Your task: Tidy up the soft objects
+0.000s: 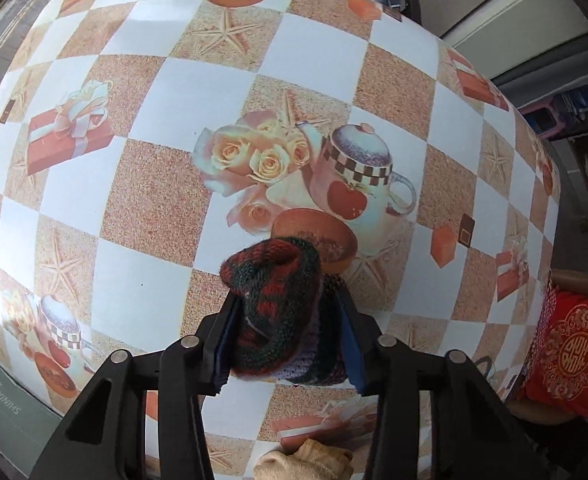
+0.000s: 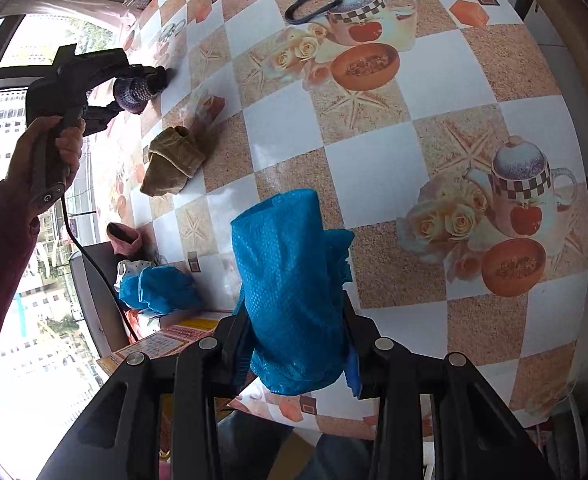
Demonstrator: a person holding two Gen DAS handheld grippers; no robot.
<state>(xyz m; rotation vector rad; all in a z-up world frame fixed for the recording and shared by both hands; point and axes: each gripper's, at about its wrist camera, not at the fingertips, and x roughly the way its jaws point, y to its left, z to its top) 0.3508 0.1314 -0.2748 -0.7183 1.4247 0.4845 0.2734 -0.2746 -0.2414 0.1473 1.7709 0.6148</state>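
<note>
Two tools are loaded above the tabletop (image 2: 374, 168), the left tool (image 1: 289, 316) clamped on a knit sock (image 1: 277, 300) and the right tool (image 2: 294, 312) on a blue cloth (image 2: 289, 280), whose slack bulk could slip if the squeeze eases.

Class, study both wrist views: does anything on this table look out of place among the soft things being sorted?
Yes: a black oval ring lies flat at the far end of the table. It looks rigid, unlike the tan sock or the blue cloth clamped in the right gripper.
</note>
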